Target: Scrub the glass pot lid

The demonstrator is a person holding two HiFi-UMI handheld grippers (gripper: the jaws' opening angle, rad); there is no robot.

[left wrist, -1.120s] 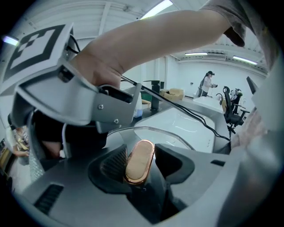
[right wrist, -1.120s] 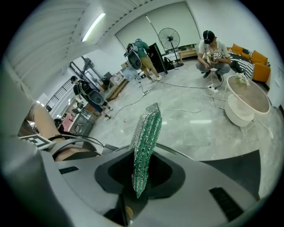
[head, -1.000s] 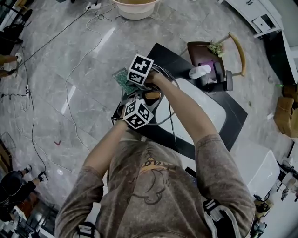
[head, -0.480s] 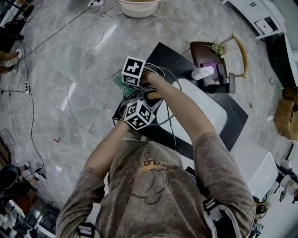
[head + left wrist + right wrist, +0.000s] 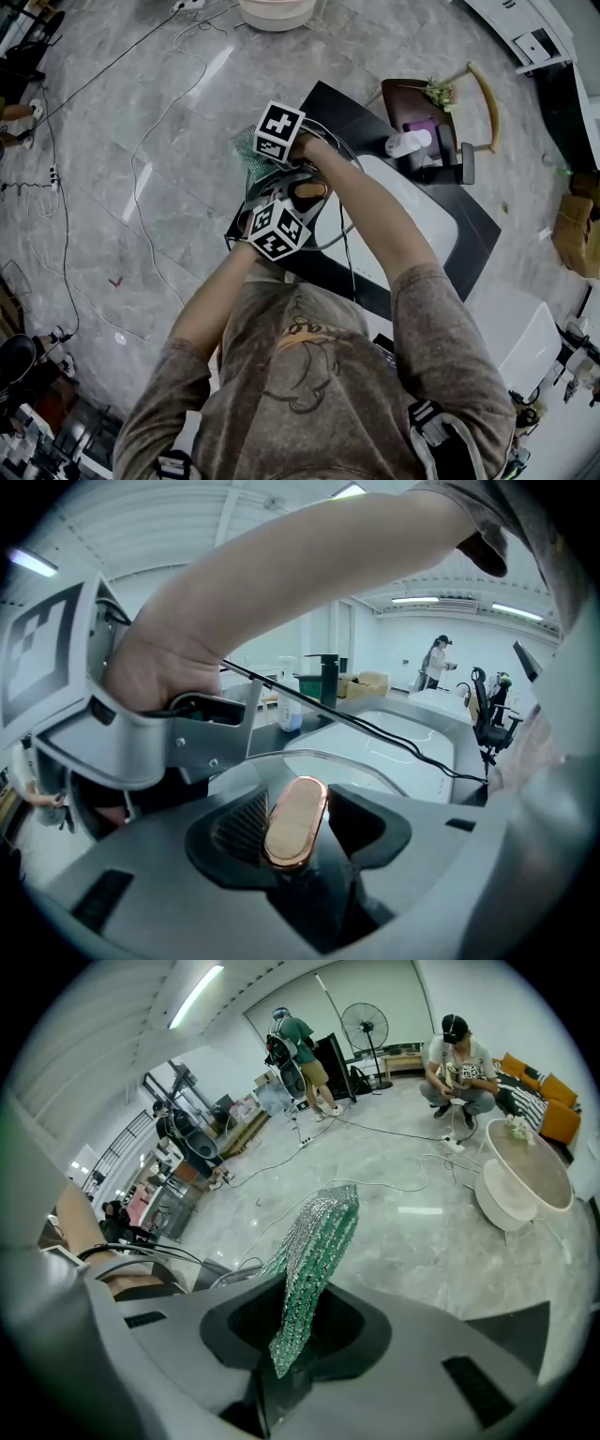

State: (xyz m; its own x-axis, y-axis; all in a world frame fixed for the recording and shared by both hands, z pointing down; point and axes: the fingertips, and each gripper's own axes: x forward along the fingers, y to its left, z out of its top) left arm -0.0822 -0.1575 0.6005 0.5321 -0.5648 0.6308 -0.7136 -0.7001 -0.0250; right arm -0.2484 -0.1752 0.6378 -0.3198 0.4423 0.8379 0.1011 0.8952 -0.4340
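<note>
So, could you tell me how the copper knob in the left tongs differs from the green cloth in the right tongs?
The copper-coloured oval knob of the clear glass pot lid is rigid and smooth; the glittery green mesh scrubbing cloth is soft and textured. The knob sits low in the left tongs; the cloth stands up past the right tongs. Both are clamped in shut tongs.

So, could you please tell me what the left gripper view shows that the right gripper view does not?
Only the left gripper view shows the left hand-held gripper shut on the copper-coloured handle of the glass lid, with the white basin behind. Only the right gripper view shows the green scrubbing pad clamped in the right hand-held gripper, with a standing fan beyond. Both show people in the background.
</note>
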